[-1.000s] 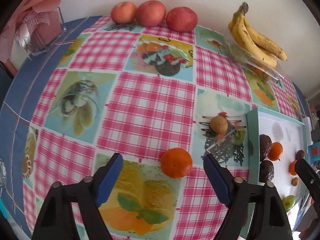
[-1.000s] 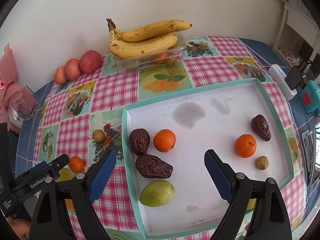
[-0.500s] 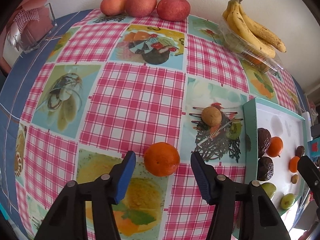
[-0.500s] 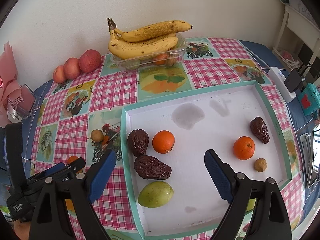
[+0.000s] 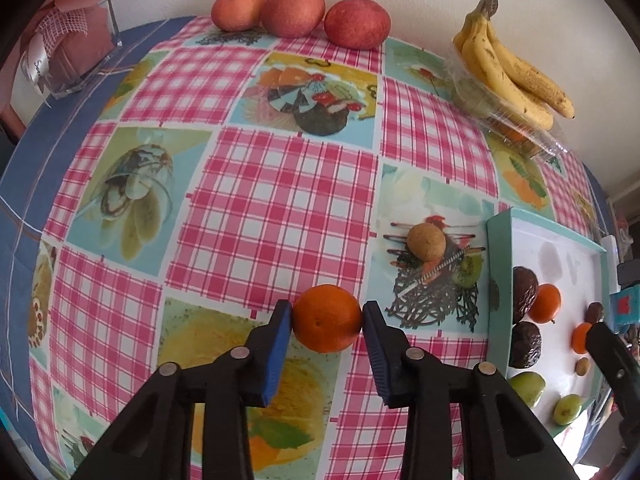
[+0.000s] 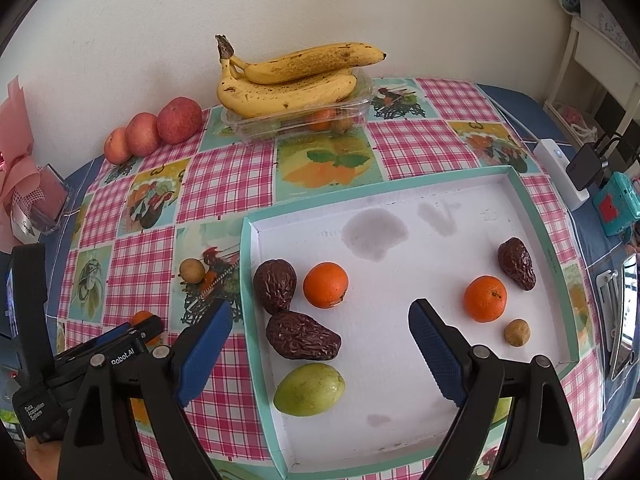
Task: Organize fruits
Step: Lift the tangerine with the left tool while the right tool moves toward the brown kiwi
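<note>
My left gripper [image 5: 327,318] is shut on an orange tangerine [image 5: 327,319] low over the checked tablecloth; both blue pads touch its sides. In the right wrist view the left gripper [image 6: 138,330] shows at the lower left with the tangerine [image 6: 141,317] partly hidden. My right gripper [image 6: 320,344] is open and empty above the white tray [image 6: 556,256]. The tray holds two tangerines [image 6: 325,285], three wrinkled dark fruits [image 6: 303,336], a green fruit [image 6: 309,389] and a small brown fruit [image 6: 517,332].
A small brown fruit [image 5: 426,241] lies on the cloth left of the tray. Three red apples [image 5: 357,23] sit by the wall. Bananas [image 6: 288,80] lie on a clear box. A pink bouquet holder [image 5: 68,60] stands far left. Chargers and a phone [image 6: 622,320] lie right of the tray.
My left gripper moved forward around the tangerine and closed on it. The right gripper stayed open and nearly still over the tray.
</note>
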Available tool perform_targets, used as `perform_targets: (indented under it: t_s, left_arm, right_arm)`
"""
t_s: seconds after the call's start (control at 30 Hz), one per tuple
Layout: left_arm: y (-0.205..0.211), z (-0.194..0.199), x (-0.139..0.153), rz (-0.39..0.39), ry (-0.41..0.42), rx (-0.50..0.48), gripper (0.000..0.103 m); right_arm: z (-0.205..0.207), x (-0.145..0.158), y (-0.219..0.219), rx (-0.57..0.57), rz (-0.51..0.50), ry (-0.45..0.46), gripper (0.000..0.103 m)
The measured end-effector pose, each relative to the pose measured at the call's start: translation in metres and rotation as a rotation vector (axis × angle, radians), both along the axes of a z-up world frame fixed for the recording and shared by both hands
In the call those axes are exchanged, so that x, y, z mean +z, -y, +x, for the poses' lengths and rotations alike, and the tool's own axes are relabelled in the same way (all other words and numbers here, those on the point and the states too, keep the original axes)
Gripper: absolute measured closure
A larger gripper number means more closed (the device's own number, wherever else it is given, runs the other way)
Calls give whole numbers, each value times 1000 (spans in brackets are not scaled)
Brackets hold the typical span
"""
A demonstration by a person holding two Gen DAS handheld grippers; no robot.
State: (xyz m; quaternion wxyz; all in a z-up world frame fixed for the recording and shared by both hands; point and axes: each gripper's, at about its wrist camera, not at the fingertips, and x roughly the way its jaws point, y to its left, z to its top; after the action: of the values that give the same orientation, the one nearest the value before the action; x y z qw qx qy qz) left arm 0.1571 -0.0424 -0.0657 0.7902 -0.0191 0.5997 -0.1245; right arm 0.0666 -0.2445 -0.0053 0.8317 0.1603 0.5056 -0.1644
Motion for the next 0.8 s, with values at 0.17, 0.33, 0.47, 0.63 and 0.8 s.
perform_targets:
  t_s: [0.17, 0.33, 0.47, 0.63, 0.8]
  left_arm:
    - [-11, 8, 14, -41, 28, 40, 64]
    - [-29, 15, 29, -77, 70, 101, 65]
    - [-48, 21, 41, -109, 99, 145, 65]
    - [-63, 26, 47, -128, 117, 182, 65]
    - [-74, 33, 39, -145, 97, 207, 65]
  right_arm:
    - [2, -1, 0, 6, 3, -3, 13]
    - [5, -7, -1, 7, 2, -16, 13]
    - [11, -9, -9, 32, 9, -5, 13]
    - [24, -8, -29, 104, 7, 25, 13]
    - [34, -7, -42, 148, 7, 57, 13]
